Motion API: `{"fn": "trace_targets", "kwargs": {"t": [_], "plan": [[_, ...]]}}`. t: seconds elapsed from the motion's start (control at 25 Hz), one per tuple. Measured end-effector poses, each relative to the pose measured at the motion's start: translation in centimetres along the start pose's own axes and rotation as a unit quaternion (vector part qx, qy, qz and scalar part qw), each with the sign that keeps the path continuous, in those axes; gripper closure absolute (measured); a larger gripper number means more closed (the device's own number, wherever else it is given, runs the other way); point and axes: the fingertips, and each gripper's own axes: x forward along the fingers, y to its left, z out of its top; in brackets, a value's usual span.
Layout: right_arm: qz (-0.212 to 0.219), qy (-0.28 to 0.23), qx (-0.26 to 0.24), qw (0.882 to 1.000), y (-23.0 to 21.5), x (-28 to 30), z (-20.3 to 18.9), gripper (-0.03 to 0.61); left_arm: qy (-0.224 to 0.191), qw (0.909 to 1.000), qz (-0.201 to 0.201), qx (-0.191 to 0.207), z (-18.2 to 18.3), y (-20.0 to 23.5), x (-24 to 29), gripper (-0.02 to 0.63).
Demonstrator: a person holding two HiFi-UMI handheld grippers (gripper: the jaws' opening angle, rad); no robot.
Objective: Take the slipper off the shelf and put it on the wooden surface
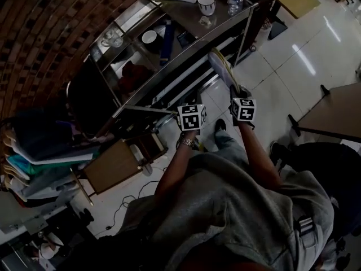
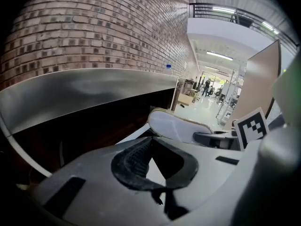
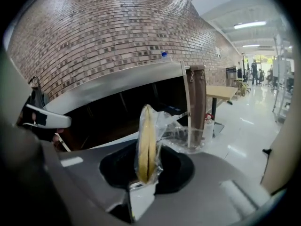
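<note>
A slipper (image 1: 221,66) with a pale sole and yellow edge, wrapped in clear plastic, hangs in the air in front of the metal shelf unit (image 1: 186,55). My right gripper (image 3: 146,168) is shut on its lower end, and the slipper (image 3: 146,142) stands edge-on between the jaws. In the left gripper view the same slipper (image 2: 181,126) shows just ahead to the right. My left gripper (image 2: 151,142) is close beside it, shut with nothing between its pads. A wooden tabletop (image 1: 338,112) lies to the right and another wooden table (image 3: 225,92) further off.
The shelf top carries a white mug (image 1: 206,4), a water bottle (image 1: 235,3) and a glass (image 1: 111,37). A brick wall (image 3: 117,36) stands behind. A brown box (image 1: 113,165) sits on the tiled floor at the left. My shoe (image 1: 220,125) stands near the shelf foot.
</note>
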Motion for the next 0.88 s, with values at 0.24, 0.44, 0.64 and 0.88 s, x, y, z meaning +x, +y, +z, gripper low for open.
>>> {"fn": "trace_targets", "kwargs": {"t": [0.24,0.44,0.64,0.88], "plan": [[0.008,-0.007,-0.002,1.000,8.4,-4.8,-4.9,0.515,-0.024,0.9997,0.000,0.010,-5.2,3.5,-8.5,0.609],[0.002,0.010,-0.013,1.000,19.4,-10.2,-13.6,0.515,-0.022,0.9990,0.037,-0.006,-15.4,11.7,-20.3,0.609],[0.042,0.032,-0.040,0.998,31.8,-16.9,-20.6,0.515,-0.005,0.9925,0.099,-0.072,-24.6,20.4,-32.4,0.609],[0.097,0.011,-0.087,0.991,39.7,-20.6,-21.1,0.515,-0.022,0.9832,0.124,-0.133,-29.2,23.0,-39.5,0.609]]}}
